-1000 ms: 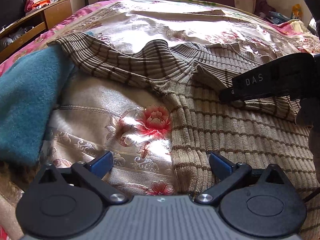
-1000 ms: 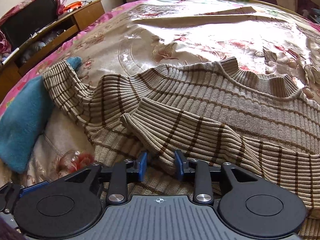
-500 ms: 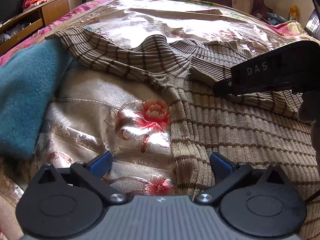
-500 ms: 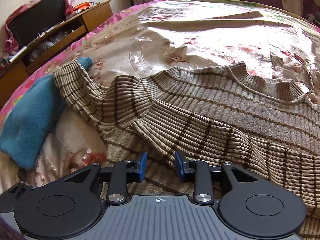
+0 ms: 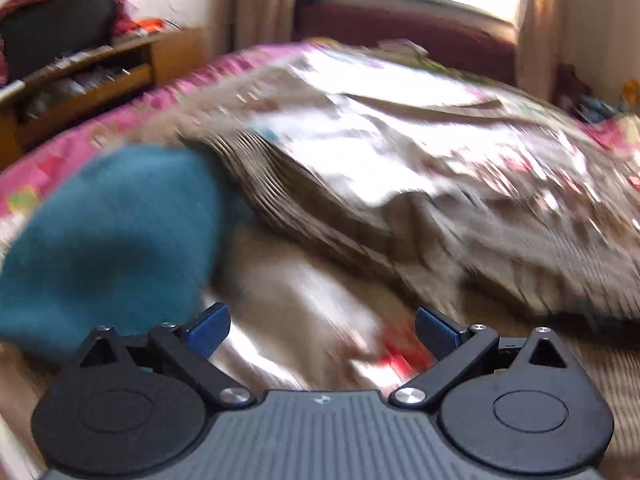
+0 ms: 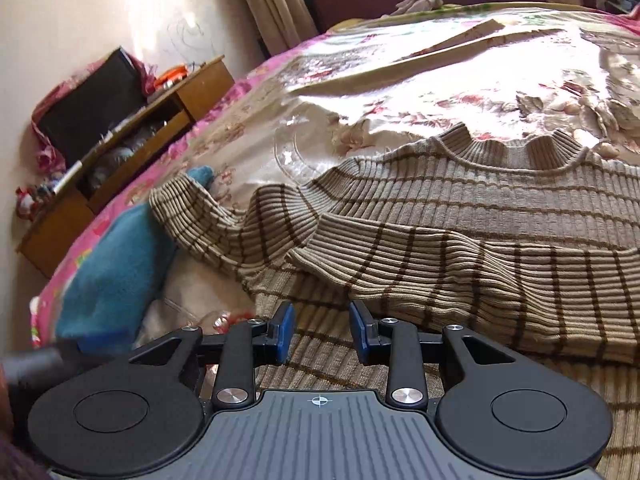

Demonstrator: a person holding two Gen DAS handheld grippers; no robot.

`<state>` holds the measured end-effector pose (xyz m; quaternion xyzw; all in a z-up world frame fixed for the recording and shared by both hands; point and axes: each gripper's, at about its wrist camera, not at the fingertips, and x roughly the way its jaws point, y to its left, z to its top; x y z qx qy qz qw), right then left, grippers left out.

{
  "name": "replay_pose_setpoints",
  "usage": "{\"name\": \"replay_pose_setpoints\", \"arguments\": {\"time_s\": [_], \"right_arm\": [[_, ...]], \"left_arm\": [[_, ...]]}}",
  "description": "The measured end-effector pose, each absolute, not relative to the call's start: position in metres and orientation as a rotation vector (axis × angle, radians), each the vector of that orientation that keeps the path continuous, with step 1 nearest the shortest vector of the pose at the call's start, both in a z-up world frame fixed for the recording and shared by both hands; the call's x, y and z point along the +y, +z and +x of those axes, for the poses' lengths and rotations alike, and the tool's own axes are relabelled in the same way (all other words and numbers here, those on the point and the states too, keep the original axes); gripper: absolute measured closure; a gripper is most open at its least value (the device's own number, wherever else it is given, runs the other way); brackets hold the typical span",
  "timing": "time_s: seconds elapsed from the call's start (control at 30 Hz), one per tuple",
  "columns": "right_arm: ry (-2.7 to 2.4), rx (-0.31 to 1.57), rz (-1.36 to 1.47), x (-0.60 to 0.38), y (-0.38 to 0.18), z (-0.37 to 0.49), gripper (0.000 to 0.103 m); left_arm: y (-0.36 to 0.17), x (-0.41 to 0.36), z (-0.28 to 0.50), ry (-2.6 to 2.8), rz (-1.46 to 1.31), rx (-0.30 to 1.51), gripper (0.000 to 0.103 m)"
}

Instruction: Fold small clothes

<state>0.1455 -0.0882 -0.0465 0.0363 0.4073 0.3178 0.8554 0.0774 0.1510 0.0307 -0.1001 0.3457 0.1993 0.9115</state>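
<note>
bed (image 6: 400, 92) w/ shiny floral cover fills most of both views. the striped ribbed sweater (image 6: 480, 240) lies spread across it, neck band toward the far side. one sleeve (image 6: 460, 276) is already laid over the body, its cuff end just ahead of the right gripper (image 6: 322, 330). the other sleeve (image 6: 192, 216) is stretched out to the left, not folded yet, its cuff touching the teal cloth (image 6: 116, 264). judging by that, abt a third done: 2nd sleeve and the body fold are left.

teal cloth is bulky, sits right beside the sweater's left edge, so it cld crowd the sleeve fold. wooden cabinet (image 6: 132, 144) stands off the bed, no bother.

right gripper: jaws a little apart, nothing between, hovering over the hem. left gripper (image 5: 322, 330): jaws wide apart, empty, over bare cover nr the teal cloth; left view is v blurred, sweater (image 5: 460, 232) is only a smear there.
</note>
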Motion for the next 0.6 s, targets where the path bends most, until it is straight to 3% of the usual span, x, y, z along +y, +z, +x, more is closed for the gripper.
{"name": "replay_pose_setpoints", "arguments": {"time_s": [0.07, 0.17, 0.37, 0.53, 0.6], "right_arm": [[0.665, 0.848, 0.103, -0.093, -0.048, 0.143, 0.071], [0.667, 0.838, 0.120, -0.097, -0.052, 0.137, 0.071], [0.678, 0.851, 0.154, -0.104, -0.064, 0.134, 0.071], [0.665, 0.871, 0.208, -0.114, -0.073, 0.137, 0.071], [0.660, 0.876, 0.233, -0.119, -0.074, 0.138, 0.071]], "left_arm": [[0.043, 0.184, 0.097, 0.465, -0.226, 0.685, 0.001], [0.054, 0.227, 0.125, 0.533, -0.259, 0.649, 0.011], [0.042, 0.291, 0.169, 0.604, -0.379, 0.707, 0.047], [0.035, 0.299, 0.183, 0.630, -0.439, 0.697, 0.055], [0.036, 0.296, 0.184, 0.629, -0.445, 0.693, 0.067]]}}
